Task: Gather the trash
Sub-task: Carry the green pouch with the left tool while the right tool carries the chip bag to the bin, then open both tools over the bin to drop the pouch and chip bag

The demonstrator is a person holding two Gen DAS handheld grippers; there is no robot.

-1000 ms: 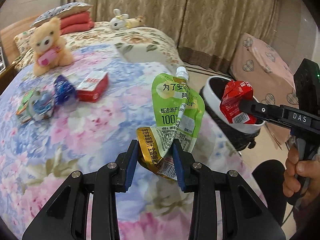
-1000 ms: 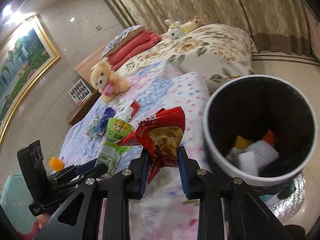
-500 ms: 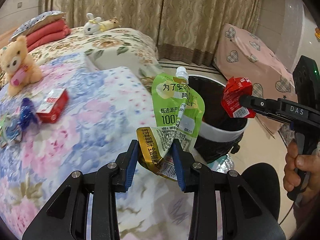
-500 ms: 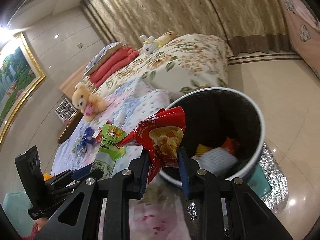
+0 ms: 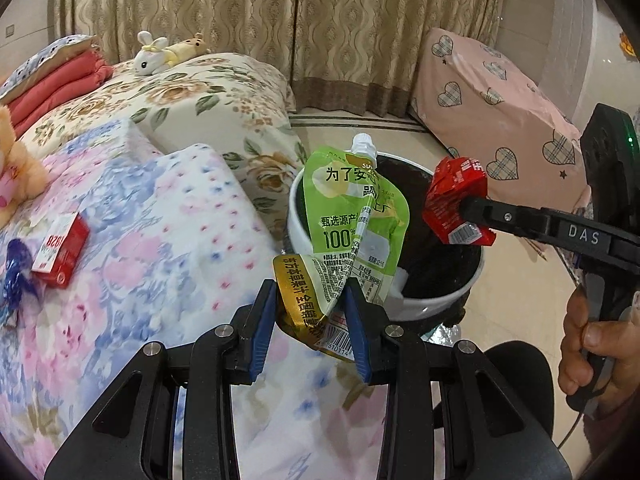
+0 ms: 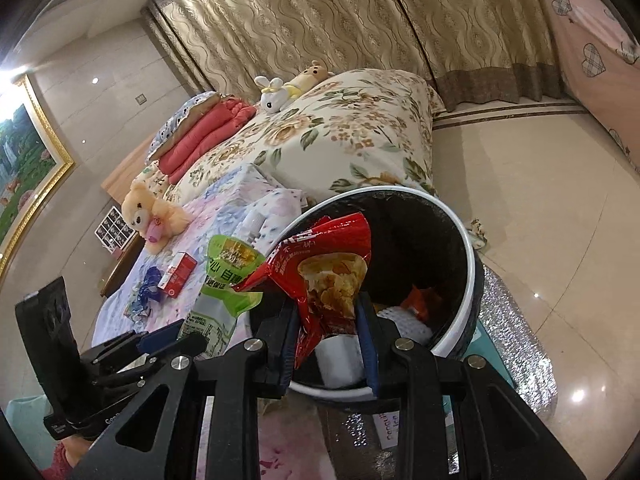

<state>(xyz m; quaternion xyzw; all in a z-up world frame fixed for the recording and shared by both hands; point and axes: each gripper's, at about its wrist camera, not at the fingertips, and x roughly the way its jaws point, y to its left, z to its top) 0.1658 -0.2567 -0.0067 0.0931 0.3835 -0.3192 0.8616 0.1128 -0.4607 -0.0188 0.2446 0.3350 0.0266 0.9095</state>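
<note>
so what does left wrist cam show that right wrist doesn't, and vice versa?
Left wrist only: the hand gripping the right claw's handle, and the pink heart-print cover seen in full.

Right wrist only: trash already in the bin, an orange wrapper and white pieces, plus the gold-framed painting.

Both: the white-rimmed bin, the green spout pouch held in the left claw, the red snack bag held in the right claw, the red carton, the teddy bear and the curtains.
</note>
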